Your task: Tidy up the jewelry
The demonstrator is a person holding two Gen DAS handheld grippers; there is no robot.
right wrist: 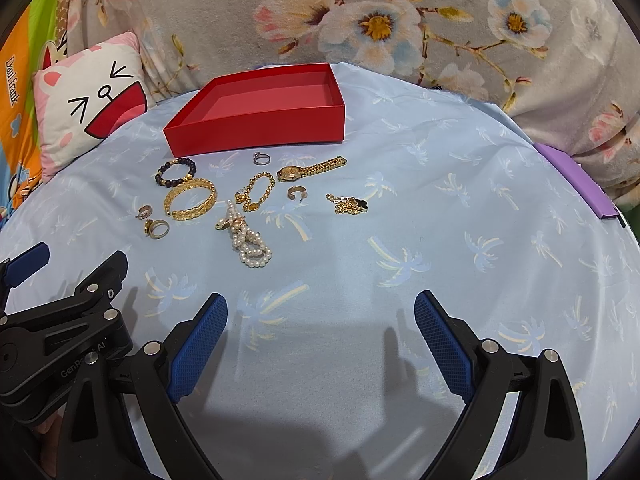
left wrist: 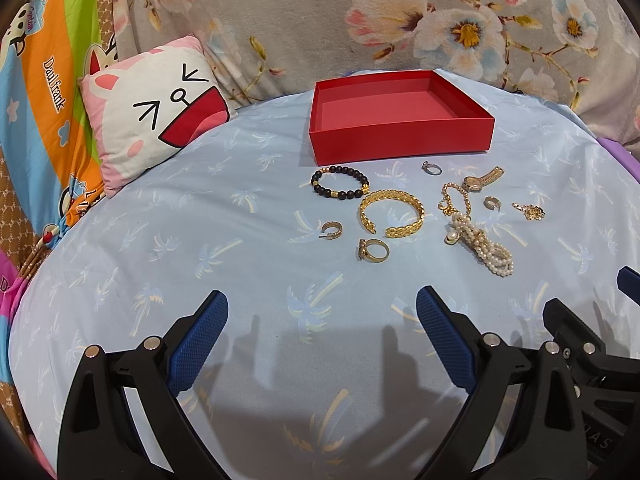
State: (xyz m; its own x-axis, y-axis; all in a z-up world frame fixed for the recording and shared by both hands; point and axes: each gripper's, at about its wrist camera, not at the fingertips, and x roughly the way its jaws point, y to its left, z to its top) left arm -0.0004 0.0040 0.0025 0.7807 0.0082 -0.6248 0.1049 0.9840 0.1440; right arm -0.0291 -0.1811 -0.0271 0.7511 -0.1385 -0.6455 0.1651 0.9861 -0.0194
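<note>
Both left tongs (left wrist: 322,312) and right tongs (right wrist: 321,312) spread apart and holding nothing, above the blue sheet (right wrist: 440,240), short of scattered jewelry (left wrist: 390,214) before the red box (left wrist: 400,136).

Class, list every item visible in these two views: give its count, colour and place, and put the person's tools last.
Red open cardboard box: one, empty, far middle of sheet.
Black bead bracelet: one, before box.
Gold cuff bangle: one, centre.
Silver ring: one, near box.
Gold wristwatch: one, right of ring.
White pearl strand: one, nearest.
Gold chain bracelet: one, above pearls.
Cartoon pillow: one, white-pink, left.
Left gripper: jaws open.
Right gripper: jaws open.
</note>
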